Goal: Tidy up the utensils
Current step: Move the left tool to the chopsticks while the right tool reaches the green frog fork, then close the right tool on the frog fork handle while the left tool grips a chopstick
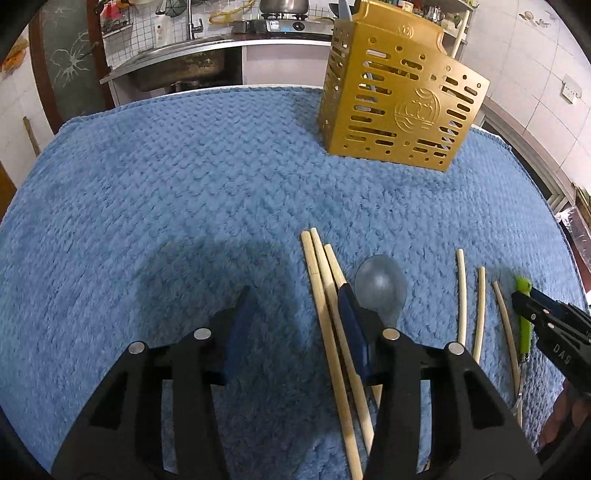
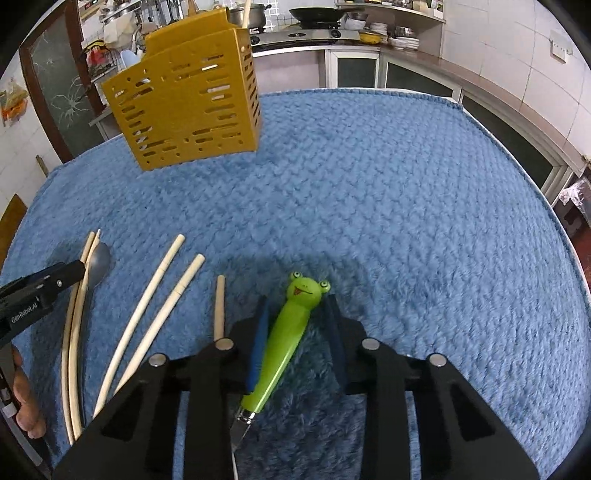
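A gold slotted utensil holder [image 1: 399, 99] stands at the far side of the blue towel; it also shows in the right wrist view [image 2: 184, 99] with a chopstick standing in it. My left gripper [image 1: 295, 299] is open and low over the towel; its right finger lies over three pale chopsticks [image 1: 325, 295] beside a grey spoon [image 1: 380, 284]. My right gripper [image 2: 295, 314] is open with its jaws on either side of a green frog-handled utensil [image 2: 291, 332] lying on the towel. Three more chopsticks [image 2: 162, 295] lie between the two grippers.
The blue towel [image 2: 406, 203] covers the table. Behind it are a kitchen counter with a sink [image 1: 177, 66], a stove [image 2: 306, 33] and pots. The right gripper shows at the edge of the left wrist view [image 1: 546, 317].
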A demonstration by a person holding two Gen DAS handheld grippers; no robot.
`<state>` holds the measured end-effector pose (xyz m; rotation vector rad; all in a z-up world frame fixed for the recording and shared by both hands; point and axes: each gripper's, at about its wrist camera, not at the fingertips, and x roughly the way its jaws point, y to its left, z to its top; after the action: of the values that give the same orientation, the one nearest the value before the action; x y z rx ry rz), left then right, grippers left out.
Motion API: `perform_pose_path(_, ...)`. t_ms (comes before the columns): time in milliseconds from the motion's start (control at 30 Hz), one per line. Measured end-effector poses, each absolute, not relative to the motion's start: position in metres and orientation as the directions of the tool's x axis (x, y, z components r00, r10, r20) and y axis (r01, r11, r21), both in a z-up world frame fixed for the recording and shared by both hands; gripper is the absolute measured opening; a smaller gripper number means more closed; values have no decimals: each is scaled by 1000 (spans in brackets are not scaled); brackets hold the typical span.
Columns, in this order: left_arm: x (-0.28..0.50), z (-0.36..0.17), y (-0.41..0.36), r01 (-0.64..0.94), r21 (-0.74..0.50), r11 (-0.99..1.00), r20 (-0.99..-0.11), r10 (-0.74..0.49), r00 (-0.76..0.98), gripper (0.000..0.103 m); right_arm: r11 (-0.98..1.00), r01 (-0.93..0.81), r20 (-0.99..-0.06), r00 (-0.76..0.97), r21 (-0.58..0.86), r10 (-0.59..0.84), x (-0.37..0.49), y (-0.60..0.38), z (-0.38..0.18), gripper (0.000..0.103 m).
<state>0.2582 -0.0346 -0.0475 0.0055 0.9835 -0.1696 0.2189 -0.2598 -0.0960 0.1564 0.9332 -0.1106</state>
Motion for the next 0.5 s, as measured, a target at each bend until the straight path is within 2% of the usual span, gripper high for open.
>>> perform_pose_path(133, 265, -49, -40, 150, -50, 987, -839, -123, 530, 45, 982, 175, -812, 582, 72, -44, 222, -257, -95, 31)
perform_pose_path(300, 268, -49, -44, 163, -29, 986, -835, -113, 538, 40, 983, 175, -808, 587, 63, -53, 224, -258, -95, 31)
perform_pose_path(433, 272, -48, -41, 175, -50, 983, -831, -138, 540, 25, 985, 163, -799, 599, 59, -51, 226, -256, -95, 28)
perform_pose_path(500, 274, -48, -40, 175, -55, 983, -830, -142, 539, 24, 987, 150, -793, 608, 63, -42, 226, -255, -96, 23)
